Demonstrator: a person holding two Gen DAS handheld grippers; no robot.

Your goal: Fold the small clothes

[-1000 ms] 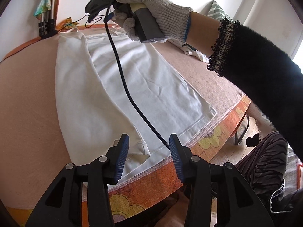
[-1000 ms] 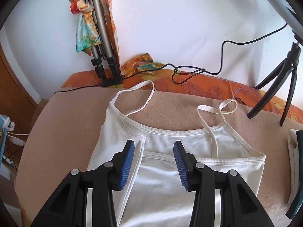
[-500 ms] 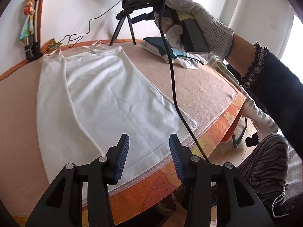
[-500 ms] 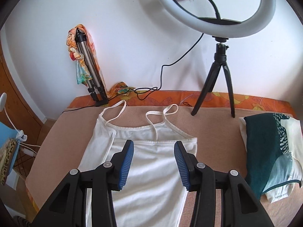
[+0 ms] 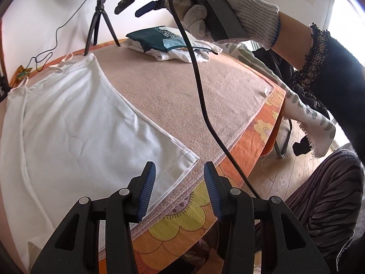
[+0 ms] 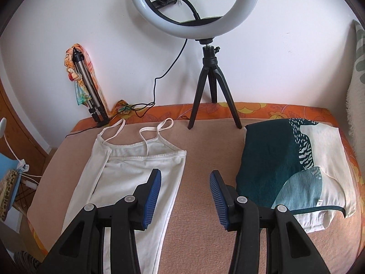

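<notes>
Lying flat on the left of my worktop point(image 6: 200, 239): the white camisole point(image 6: 127, 178), straps toward the far wall.
My left claw point(image 5: 180, 194) hangs wide open, empty, over its near right hem corner; my right claw point(image 6: 184, 196) gapes empty between it and the folded teal-and-white garment point(image 6: 285, 166).

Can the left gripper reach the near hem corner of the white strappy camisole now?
Probably yes: the left gripper is open with the white strappy camisole hem corner just ahead, uncovered. Only the black cable hangs nearby, to its right.
</notes>
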